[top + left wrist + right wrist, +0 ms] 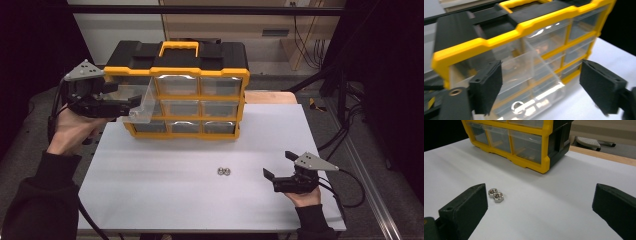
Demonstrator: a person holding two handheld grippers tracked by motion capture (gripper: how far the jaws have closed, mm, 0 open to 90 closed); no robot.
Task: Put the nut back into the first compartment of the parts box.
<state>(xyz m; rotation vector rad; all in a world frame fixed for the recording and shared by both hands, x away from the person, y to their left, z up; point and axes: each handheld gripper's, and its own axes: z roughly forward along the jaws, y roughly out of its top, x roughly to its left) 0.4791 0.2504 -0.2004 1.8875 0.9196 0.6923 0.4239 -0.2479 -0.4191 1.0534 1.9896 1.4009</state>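
A yellow and black organizer with clear drawers stands at the back of the white table. Its top left drawer is pulled out and hangs forward. My left gripper is open at that drawer. In the left gripper view the drawer lies between the wide-apart jaws of the left gripper, and no pad touches it. Two small metal nuts lie side by side on the table in front of the organizer. My right gripper stands open near the front right, with the nuts just ahead of its left jaw.
The organizer's other drawers are pushed in. A wooden board edge shows behind the table at the right. Cables trail off the table's right side beside a metal rail.
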